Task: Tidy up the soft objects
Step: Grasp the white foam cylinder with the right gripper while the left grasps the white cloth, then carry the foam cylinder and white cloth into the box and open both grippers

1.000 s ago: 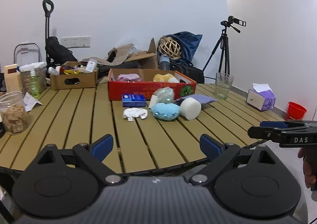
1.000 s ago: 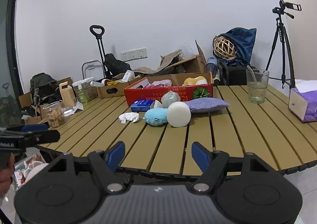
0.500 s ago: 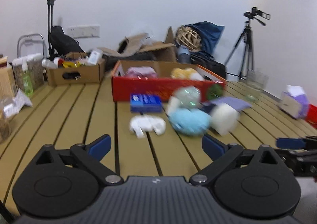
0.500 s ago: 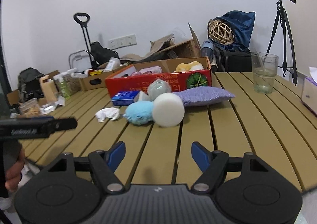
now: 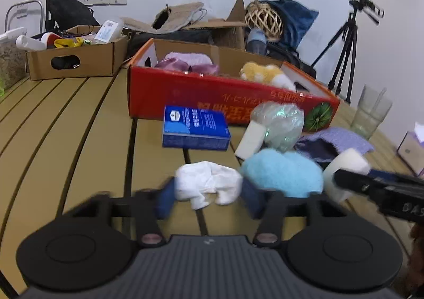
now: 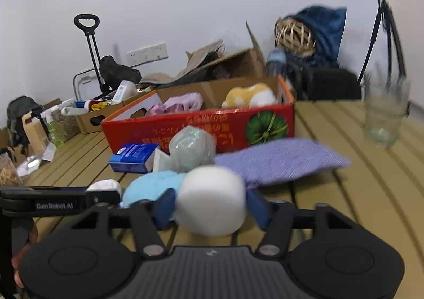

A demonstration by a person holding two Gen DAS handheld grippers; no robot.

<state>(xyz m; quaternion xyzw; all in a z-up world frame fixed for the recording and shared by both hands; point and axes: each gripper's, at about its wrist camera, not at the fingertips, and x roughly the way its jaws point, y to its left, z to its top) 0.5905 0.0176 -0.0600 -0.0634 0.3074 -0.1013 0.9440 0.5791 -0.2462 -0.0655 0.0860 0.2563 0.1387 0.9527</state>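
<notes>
1. Since a second ago both grippers have come in from the table edge to the cluster of soft things in front of the red cardboard box (image 5: 228,92); the table front no longer shows in either view.
2. The left gripper (image 5: 208,199) then stood wide over bare slats; now its jaws are closing, with the crumpled white cloth (image 5: 209,183) between the blue pads. The pads look to be touching the cloth's sides, though blur leaves a firm grip uncertain.
3. The right gripper (image 6: 210,206) was also wide and well short of the pile; its jaws are now closing around the white foam cylinder (image 6: 212,199), which fills the gap and meets both pads.
4. The cloth and cylinder lie where they lay before, on the wooden slat table (image 5: 79,124), either side of the light blue plush (image 5: 283,174).
5. The blue carton (image 5: 194,126), the bagged ball (image 5: 279,121) and the purple knitted cloth (image 6: 281,160) lie unmoved just behind.
6. The box holds pink fabric (image 5: 188,62) and a yellow plush (image 5: 261,74), as before.
</notes>
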